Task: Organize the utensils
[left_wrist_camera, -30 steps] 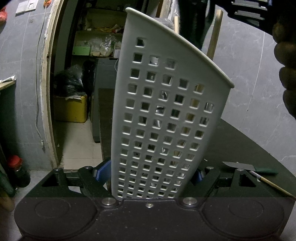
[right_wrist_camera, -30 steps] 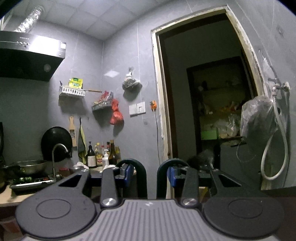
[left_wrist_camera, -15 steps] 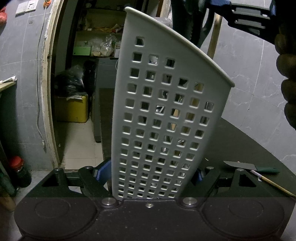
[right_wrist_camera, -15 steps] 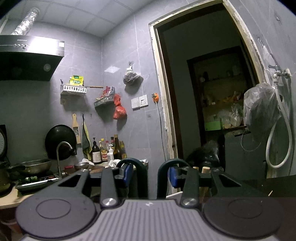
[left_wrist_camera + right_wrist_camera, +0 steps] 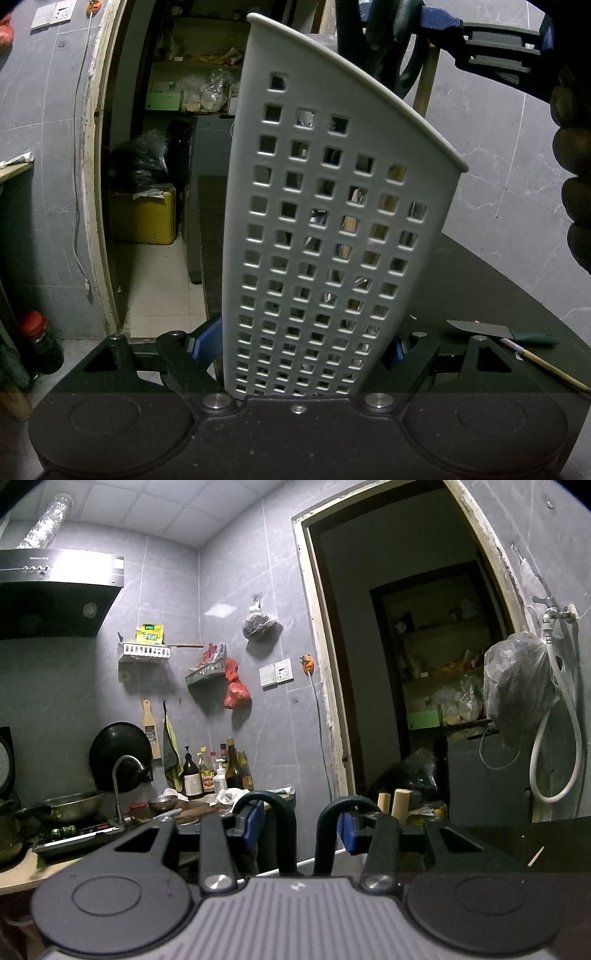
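My left gripper (image 5: pixel 301 350) is shut on a tall white perforated utensil holder (image 5: pixel 332 229) and keeps it upright on the dark table (image 5: pixel 480 288). Through its holes I see metal and wooden utensil parts inside. My right gripper (image 5: pixel 304 827) grips a pair of scissors by their dark loop handles (image 5: pixel 273 823); it hangs just above the holder, and shows in the left wrist view (image 5: pixel 391 40) at the top. Two wooden handle ends (image 5: pixel 395 803) stick up beside it. A green-handled knife (image 5: pixel 491 330) and a chopstick (image 5: pixel 543 363) lie on the table to the right.
An open doorway (image 5: pixel 155 184) with shelves and a yellow box (image 5: pixel 144 214) lies behind the holder. A kitchen counter with bottles (image 5: pixel 218 771), a wok and a sink tap shows at the left of the right wrist view. A hose and bag (image 5: pixel 524 686) hang on the right wall.
My right gripper has come down with the scissors toward the top of the holder; the wooden handle ends have risen into its view. The left gripper and holder have stayed put.
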Demonstrator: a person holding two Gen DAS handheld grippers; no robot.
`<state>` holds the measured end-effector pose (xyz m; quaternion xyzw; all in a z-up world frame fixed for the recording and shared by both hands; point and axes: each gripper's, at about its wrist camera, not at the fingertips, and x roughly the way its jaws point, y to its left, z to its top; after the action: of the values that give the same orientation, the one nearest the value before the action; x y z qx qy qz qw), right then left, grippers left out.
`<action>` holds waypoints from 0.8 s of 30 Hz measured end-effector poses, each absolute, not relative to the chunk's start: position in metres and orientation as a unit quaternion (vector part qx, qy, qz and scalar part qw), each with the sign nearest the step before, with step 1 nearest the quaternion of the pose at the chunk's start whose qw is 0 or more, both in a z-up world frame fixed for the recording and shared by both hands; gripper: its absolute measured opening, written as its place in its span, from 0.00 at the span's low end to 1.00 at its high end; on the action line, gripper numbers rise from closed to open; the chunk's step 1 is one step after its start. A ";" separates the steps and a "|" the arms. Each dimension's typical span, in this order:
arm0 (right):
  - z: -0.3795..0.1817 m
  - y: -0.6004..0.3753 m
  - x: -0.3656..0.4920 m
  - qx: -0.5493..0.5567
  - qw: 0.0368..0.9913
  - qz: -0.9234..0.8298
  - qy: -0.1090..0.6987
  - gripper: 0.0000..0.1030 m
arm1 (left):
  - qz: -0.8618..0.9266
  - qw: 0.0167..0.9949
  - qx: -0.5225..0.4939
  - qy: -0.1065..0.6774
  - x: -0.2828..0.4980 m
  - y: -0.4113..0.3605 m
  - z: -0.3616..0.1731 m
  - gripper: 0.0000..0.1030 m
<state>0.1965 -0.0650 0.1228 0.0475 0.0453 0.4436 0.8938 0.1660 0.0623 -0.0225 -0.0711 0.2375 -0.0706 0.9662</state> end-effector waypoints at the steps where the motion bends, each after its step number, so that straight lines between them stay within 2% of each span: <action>1: 0.122 -0.065 0.196 0.048 0.894 0.444 0.047 0.46 | -0.071 0.966 -0.071 0.238 0.166 0.062 -0.023 0.81; 17: 0.114 -0.065 0.197 0.044 0.892 0.443 0.079 0.48 | -0.070 0.966 -0.070 0.238 0.166 0.063 -0.023 0.81; 19: 0.111 -0.065 0.196 0.037 0.891 0.444 0.085 0.56 | -0.071 0.966 -0.071 0.239 0.166 0.063 -0.023 0.81; 24: 0.101 -0.066 0.190 0.017 0.890 0.445 0.098 0.58 | -0.071 0.966 -0.072 0.239 0.166 0.064 -0.023 0.81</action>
<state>0.1899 -0.0657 0.1011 0.0170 0.0981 0.4445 0.8902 0.1660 0.0640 -0.0227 -0.0724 0.2393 -0.0713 0.9656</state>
